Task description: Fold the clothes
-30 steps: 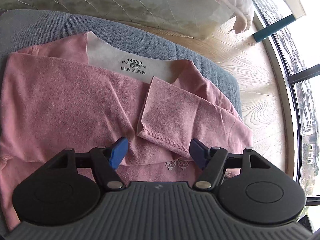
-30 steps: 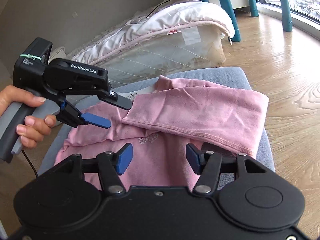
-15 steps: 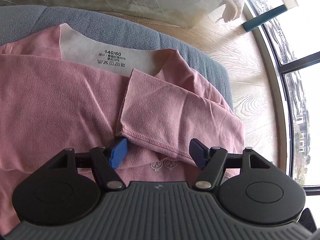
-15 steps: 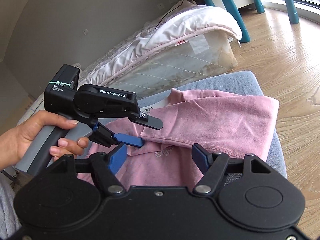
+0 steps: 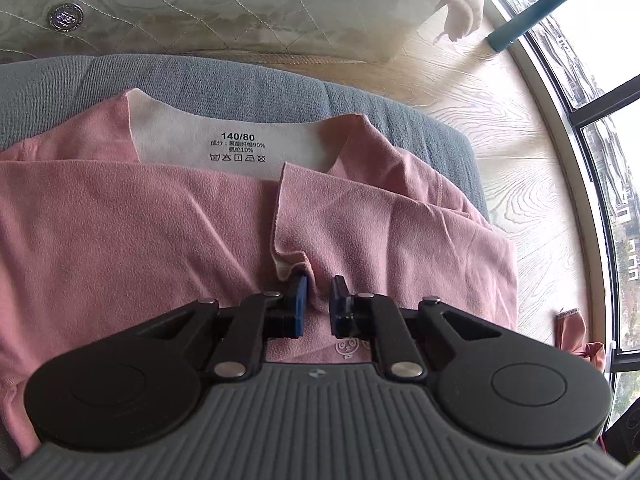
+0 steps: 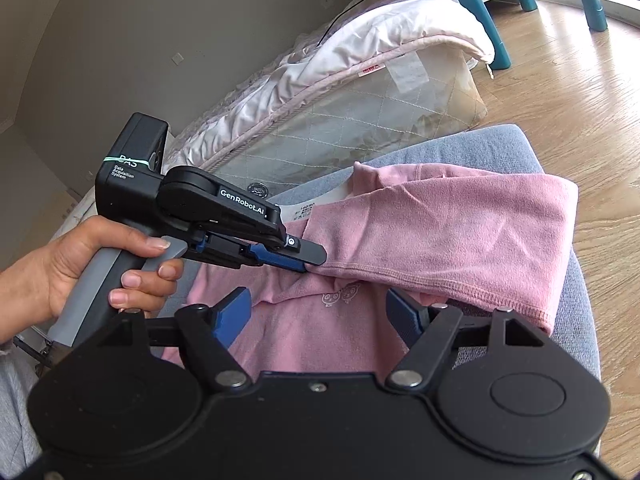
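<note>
Pale wood-grain floor (image 6: 560, 92) runs to a curved window (image 5: 600, 128) at right — bright daylight. A quilted mattress (image 6: 360, 120) lies at the far side, against a plain beige wall (image 6: 120, 40); teal furniture legs (image 6: 492, 20) stand beyond.

From my left wrist camera, the pink top (image 5: 132, 232) runs off the left edge, and its lower part is hidden behind the left gripper (image 5: 318, 300) body. The small print under "140/80" on the neck label (image 5: 240, 146) is too fine for me to read. A scrap of pink cloth (image 5: 576, 332) at the right is partly hidden, so I cannot tell what it is. In my right wrist view, the right gripper (image 6: 320, 314) body covers the top's near hem, and the person's hand (image 6: 100, 264) is cut off at the wrist by the left edge.
</note>
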`<move>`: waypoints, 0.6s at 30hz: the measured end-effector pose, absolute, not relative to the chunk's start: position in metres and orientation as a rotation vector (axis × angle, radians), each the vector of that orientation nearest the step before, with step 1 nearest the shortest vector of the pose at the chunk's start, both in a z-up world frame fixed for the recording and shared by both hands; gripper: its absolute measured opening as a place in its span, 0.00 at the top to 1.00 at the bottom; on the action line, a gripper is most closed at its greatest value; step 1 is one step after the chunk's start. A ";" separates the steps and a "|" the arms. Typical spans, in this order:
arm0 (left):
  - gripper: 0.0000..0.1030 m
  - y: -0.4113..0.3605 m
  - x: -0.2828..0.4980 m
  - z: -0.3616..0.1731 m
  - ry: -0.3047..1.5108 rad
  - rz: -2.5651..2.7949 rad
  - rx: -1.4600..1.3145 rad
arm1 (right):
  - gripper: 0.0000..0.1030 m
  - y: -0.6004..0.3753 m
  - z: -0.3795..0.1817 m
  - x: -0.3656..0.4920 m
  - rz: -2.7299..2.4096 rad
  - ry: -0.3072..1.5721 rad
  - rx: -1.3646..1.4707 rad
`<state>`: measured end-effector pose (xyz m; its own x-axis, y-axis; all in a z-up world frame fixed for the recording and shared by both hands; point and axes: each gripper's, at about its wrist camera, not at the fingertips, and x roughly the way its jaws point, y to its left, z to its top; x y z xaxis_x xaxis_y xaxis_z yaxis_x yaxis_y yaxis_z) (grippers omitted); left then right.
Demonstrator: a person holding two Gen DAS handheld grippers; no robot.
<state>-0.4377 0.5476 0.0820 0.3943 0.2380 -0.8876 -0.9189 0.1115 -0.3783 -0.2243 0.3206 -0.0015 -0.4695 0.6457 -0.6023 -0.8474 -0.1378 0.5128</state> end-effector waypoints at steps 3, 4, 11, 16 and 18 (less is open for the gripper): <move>0.92 0.547 -0.437 0.090 0.740 0.961 -1.134 | 0.26 0.320 -0.002 -0.225 1.812 1.029 -0.273; 0.92 0.547 -0.436 0.093 0.732 0.948 -1.130 | 0.26 0.320 -0.003 -0.226 1.816 1.029 -0.268; 0.93 0.543 -0.423 0.111 0.708 0.888 -1.060 | 0.26 0.319 -0.007 -0.231 1.841 1.007 -0.241; 0.92 0.540 -0.429 0.116 0.732 0.942 -1.041 | 0.26 0.324 -0.008 -0.259 1.845 0.864 -0.305; 0.92 0.538 -0.431 0.120 0.754 0.994 -0.999 | 0.26 0.328 -0.010 -0.269 1.783 0.795 -0.288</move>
<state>-0.4310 0.5376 0.1204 0.3744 0.3187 -0.8708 -0.9245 0.2013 -0.3238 -0.2688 0.3278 -0.0103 -0.3626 0.7495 -0.5540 -0.9129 -0.1661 0.3727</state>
